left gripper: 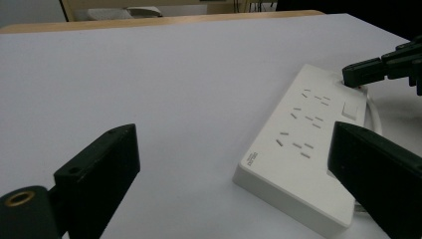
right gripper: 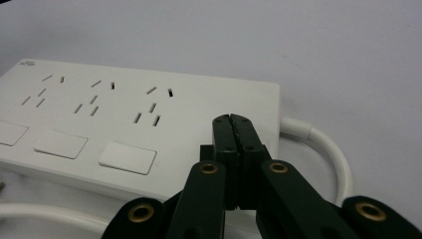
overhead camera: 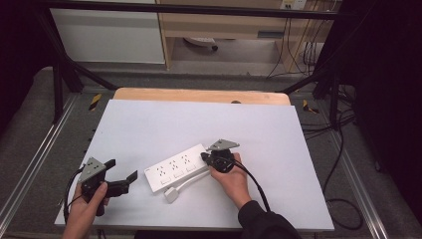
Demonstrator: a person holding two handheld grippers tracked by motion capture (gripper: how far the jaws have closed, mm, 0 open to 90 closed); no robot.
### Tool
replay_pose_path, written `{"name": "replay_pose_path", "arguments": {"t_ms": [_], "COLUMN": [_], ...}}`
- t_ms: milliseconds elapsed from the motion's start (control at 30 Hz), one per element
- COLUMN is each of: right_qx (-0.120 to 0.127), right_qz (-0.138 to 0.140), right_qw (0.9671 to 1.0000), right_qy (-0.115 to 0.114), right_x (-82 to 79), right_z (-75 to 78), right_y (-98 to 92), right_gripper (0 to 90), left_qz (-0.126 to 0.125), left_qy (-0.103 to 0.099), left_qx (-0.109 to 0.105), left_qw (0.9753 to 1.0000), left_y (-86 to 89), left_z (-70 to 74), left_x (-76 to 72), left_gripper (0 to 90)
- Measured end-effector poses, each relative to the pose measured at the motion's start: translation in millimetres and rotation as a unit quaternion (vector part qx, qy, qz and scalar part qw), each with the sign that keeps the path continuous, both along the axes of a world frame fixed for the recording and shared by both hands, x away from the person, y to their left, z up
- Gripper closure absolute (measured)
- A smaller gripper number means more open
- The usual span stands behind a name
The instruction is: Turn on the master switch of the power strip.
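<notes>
A white power strip (overhead camera: 176,169) with three sockets and three rocker switches lies on the white table (overhead camera: 199,124). Its white cable (overhead camera: 191,181) curls along its near side to a white plug (overhead camera: 170,194). My right gripper (overhead camera: 205,158) is shut, with nothing between its jaws. In the right gripper view the closed tips (right gripper: 233,122) rest over the strip's (right gripper: 124,114) cable end, beside the last switch (right gripper: 127,158). My left gripper (overhead camera: 122,169) stands wide open to the left of the strip, apart from it. In the left gripper view the strip (left gripper: 298,144) lies ahead and to the right of that gripper (left gripper: 234,142).
A wooden strip (overhead camera: 201,95) borders the table's far edge. Black frame bars and loose cables (overhead camera: 343,149) run beside the table on the right. A person's hands hold both grippers near the front edge.
</notes>
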State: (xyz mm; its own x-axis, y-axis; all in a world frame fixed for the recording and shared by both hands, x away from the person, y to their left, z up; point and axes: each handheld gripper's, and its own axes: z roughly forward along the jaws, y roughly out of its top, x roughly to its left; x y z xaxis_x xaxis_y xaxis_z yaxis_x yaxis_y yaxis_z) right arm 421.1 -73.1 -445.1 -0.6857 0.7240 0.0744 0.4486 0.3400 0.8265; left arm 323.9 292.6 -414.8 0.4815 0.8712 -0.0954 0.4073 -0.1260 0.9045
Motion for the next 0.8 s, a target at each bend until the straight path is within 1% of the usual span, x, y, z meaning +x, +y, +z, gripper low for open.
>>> {"name": "replay_pose_path", "arguments": {"t_ms": [300,800], "right_qx": [0.002,0.008], "right_qz": [0.0,0.0], "right_qw": [1.0,1.0], "right_qy": [-0.001,0.003], "right_x": [-0.8,1.0], "right_z": [0.3,1.4], "right_y": [1.1,1.3], "right_gripper": [90.0,90.0], "left_qz": [0.001,0.002], "left_qy": [0.0,0.0], "left_qx": [0.0,-0.002], "left_qw": [1.0,1.0], "left_y": [0.6,1.0], "left_z": [-0.1,0.0], "left_x": [0.3,0.2], "left_gripper": [6.1,6.1]}}
